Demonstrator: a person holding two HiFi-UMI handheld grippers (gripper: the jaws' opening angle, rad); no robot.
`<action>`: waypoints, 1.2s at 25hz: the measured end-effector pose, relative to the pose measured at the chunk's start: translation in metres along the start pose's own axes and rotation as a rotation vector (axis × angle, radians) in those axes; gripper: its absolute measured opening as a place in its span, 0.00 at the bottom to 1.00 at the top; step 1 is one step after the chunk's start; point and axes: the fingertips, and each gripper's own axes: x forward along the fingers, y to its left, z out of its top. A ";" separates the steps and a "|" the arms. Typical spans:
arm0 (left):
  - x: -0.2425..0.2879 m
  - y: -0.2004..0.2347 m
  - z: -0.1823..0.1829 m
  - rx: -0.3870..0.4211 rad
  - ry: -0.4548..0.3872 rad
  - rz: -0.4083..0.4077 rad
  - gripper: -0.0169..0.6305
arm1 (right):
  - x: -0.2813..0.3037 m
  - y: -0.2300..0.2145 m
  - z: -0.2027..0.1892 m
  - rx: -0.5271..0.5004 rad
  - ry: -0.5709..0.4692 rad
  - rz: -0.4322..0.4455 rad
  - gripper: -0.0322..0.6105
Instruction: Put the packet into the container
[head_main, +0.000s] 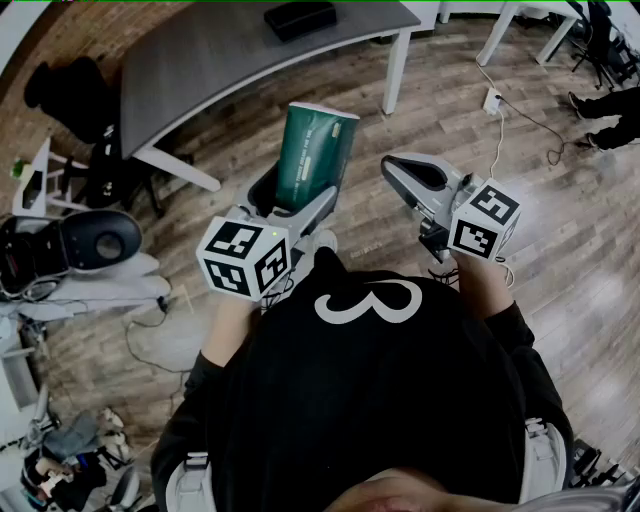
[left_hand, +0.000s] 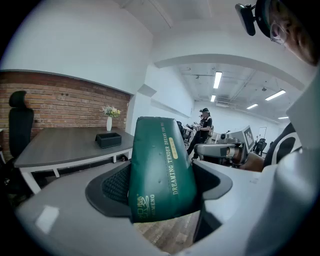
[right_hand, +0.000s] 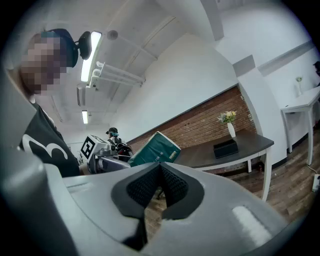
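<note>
Fingers (left_hand: 112, 186) of the left gripper (head_main: 295, 197) stand wide and are closed on the lower end of the green packet (left_hand: 161, 167). Both pads press its sides, and most of its length rises free above them, roughly upright. The packet is in the air over the wood floor, well apart from the grey surface (head_main: 230, 60). Handling, judged: soft, puffy film pack, probably light. It gives under pressure rather than cracking, so it is not fragile. The film looks glossy, so it may slip if the squeeze slackens. The hold across the narrow sides near one end looks adequate. A hold nearer the middle would sway less, but the free upper end suits lowering it into an opening. Fingers (right_hand: 172, 187) of the right gripper (head_main: 408, 177) are pressed together with nothing between them. It is held level beside the left one. Counts: packet, one. Open black box (left_hand: 108, 139) on the surface, one; presumably the container. White vase with flowers (left_hand: 109, 120) just beside the box, one. Grippers, two. Distant standing person (left_hand: 204, 127), one.
</note>
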 end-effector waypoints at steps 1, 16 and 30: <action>0.000 0.000 0.000 0.002 -0.001 0.000 0.65 | 0.000 0.000 0.000 -0.001 -0.005 0.002 0.05; 0.016 0.001 0.004 0.002 0.002 -0.039 0.65 | 0.000 -0.013 0.001 0.032 -0.024 -0.026 0.05; 0.068 0.076 0.021 -0.035 0.033 -0.098 0.65 | 0.062 -0.073 0.011 0.067 0.001 -0.080 0.05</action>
